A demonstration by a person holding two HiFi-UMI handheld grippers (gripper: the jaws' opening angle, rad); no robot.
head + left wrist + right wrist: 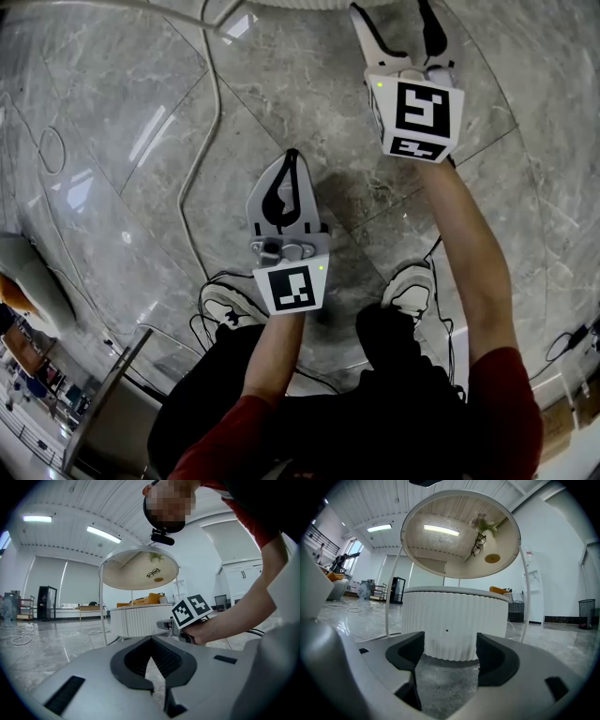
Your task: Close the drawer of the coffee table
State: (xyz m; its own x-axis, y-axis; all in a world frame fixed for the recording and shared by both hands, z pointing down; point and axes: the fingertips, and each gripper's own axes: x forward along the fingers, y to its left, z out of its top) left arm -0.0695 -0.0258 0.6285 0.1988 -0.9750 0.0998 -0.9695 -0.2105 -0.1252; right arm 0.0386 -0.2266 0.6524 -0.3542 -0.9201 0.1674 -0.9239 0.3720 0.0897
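Note:
The coffee table (pixel 454 623) is a round white ribbed drum with a round tray top (pixel 460 532) on thin white posts above it. It stands straight ahead in the right gripper view. A small dark dot (pixel 446 630) marks its ribbed front, and no drawer stands out from it. My right gripper (pixel 450 644) is open and empty, a short way in front of the drum. In the head view the right gripper (pixel 392 14) reaches toward the table's rim (pixel 281 4). My left gripper (pixel 292 157) hangs lower and nearer to me, shut on nothing. Its view shows the table (pixel 136 620) off to the left.
Grey marble floor lies all around. A white cable (pixel 202 141) runs across the floor left of the grippers, and thin black cables lie by the person's shoes (pixel 225 305). A metal frame (pixel 103 394) stands at the lower left. Desks and shelves line the far walls.

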